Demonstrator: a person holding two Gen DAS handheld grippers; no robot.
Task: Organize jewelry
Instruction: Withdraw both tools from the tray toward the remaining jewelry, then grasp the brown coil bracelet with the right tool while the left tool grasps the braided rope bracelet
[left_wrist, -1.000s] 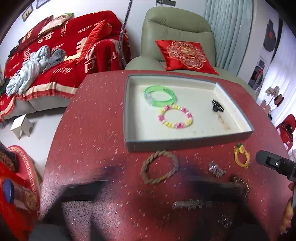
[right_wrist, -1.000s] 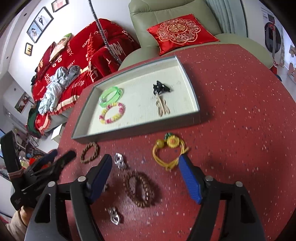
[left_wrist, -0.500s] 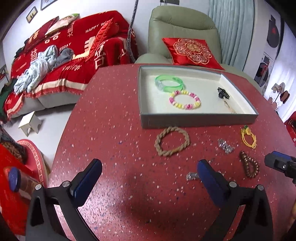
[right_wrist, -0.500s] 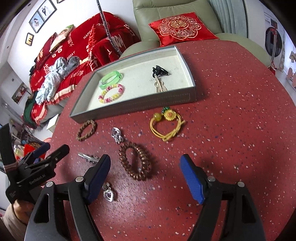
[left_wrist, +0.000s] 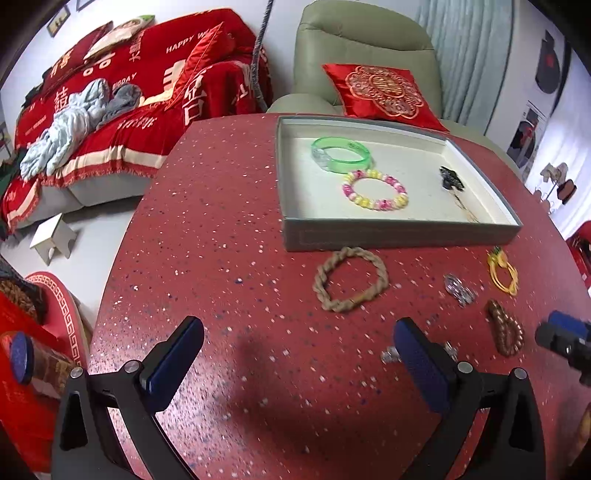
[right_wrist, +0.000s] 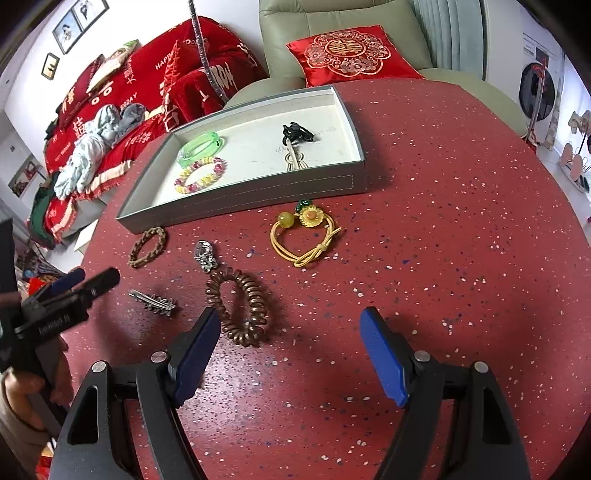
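The coil band (right_wrist: 238, 306) lies flat on the red surface (right_wrist: 461, 221), just ahead of my right fingers (right_wrist: 384, 358) and nearer the left one, touching neither. My right gripper (right_wrist: 291, 354) is spread wide with nothing between the fingers. Just past the coil sits a small silver clip (right_wrist: 205, 254), almost touching it. Off to the left of my left finger lies a long metal barrette (right_wrist: 153, 301). Farther ahead and a little right is the yellow tie (right_wrist: 303, 236) with its sunflower and bead, and to the far left the braided bracelet (right_wrist: 147, 246), both close to the tray's front wall.

The tray (right_wrist: 258, 194) stands beyond them all. Inside it, on the left, the green bangle (right_wrist: 201, 147) rests against the bead bracelet (right_wrist: 199, 175); toward the right are a black claw clip (right_wrist: 297, 133) and a pale hairpin (right_wrist: 293, 160) just in front of it.

My left gripper (left_wrist: 299, 365) is also released, fingers (left_wrist: 173, 363) wide apart above bare surface. The braided bracelet (left_wrist: 351, 278) lies ahead between them, well clear, with the tray (left_wrist: 399, 236) just behind it. The barrette is mostly hidden behind my right finger there. Off to the right I see the silver clip (left_wrist: 460, 290), the coil band (left_wrist: 506, 326) and the yellow tie (left_wrist: 502, 271), with the tip of my right gripper (left_wrist: 565, 338) at the edge.

A green armchair (right_wrist: 332, 22) with a red cushion (right_wrist: 347, 51) stands behind the surface, and a red-covered sofa (right_wrist: 129, 96) to the left.
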